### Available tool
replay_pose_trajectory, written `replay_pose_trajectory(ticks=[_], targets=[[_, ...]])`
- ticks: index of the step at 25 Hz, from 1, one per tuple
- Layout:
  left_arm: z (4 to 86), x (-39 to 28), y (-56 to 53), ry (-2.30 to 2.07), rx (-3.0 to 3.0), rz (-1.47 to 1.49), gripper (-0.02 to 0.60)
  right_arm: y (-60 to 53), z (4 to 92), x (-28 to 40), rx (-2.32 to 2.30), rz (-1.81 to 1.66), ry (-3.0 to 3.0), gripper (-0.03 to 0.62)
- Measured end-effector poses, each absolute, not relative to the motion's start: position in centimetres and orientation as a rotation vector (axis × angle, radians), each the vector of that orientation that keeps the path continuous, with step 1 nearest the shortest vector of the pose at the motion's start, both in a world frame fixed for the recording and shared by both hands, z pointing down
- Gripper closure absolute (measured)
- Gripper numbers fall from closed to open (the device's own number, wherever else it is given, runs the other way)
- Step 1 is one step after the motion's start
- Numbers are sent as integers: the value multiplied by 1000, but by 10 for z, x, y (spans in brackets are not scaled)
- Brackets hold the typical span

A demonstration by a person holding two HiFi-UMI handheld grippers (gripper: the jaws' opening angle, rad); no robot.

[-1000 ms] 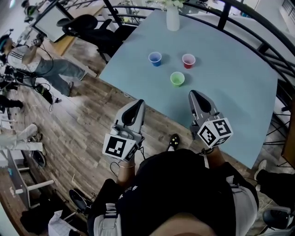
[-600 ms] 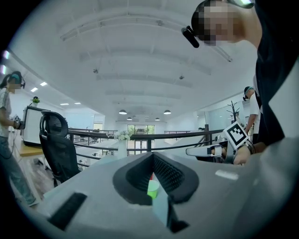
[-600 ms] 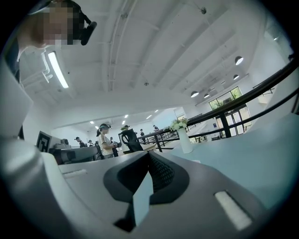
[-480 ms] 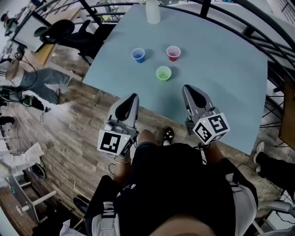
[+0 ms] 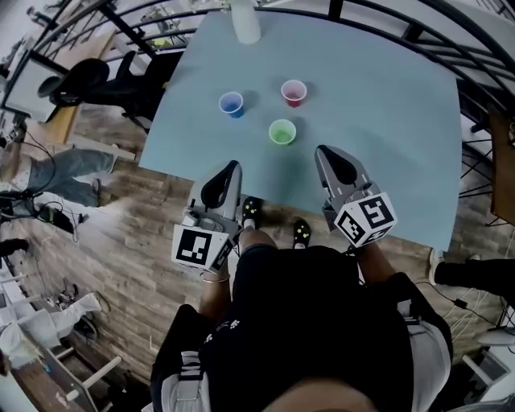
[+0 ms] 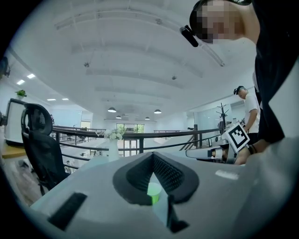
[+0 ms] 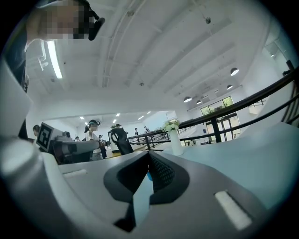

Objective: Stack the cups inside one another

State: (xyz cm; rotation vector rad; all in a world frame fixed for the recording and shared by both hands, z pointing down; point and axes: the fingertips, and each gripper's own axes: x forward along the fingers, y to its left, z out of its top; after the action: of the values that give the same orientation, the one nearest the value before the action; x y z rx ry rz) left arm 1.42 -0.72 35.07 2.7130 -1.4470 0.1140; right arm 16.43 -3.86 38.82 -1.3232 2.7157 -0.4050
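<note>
Three small cups stand upright and apart on the light blue table (image 5: 386, 121): a blue cup (image 5: 231, 104) at left, a red cup (image 5: 294, 92) at right, and a green cup (image 5: 282, 132) nearest me. My left gripper (image 5: 228, 167) hovers at the table's near edge, below the blue cup and left of the green one. It is shut and holds nothing. The right gripper (image 5: 327, 153) is over the near edge, right of the green cup, also shut and empty. The left gripper view shows the green cup (image 6: 153, 190) past the jaws (image 6: 153, 156). In the right gripper view a sliver of blue cup (image 7: 148, 176) shows beyond its jaws (image 7: 148, 156).
A white vase (image 5: 244, 20) with flowers stands at the table's far edge. A black railing (image 5: 418, 28) curves round the far side. A black office chair (image 5: 84, 80) and people are on the wooden floor at left.
Both grippers have come forward and a little down toward the table's near edge, the left one more. Their jaws stayed shut. The cups have not moved on the table.
</note>
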Motion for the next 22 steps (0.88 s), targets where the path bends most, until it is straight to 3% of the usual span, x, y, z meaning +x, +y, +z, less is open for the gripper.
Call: replay_pose_trajectory(ticks=[4, 6, 10, 22], targets=[[354, -4, -35, -1362, 2744, 130, 594, -57, 391, 144, -1381, -386, 2685, 582], [354, -12, -47, -1323, 2768, 137, 594, -63, 395, 133, -1411, -379, 2675, 530], [356, -21, -67, -1245, 2805, 155, 594, -76, 411, 119, -1500, -379, 2674, 527], [360, -66, -103, -1131, 2832, 171, 594, -107, 472, 88, -1776, -381, 2682, 398]])
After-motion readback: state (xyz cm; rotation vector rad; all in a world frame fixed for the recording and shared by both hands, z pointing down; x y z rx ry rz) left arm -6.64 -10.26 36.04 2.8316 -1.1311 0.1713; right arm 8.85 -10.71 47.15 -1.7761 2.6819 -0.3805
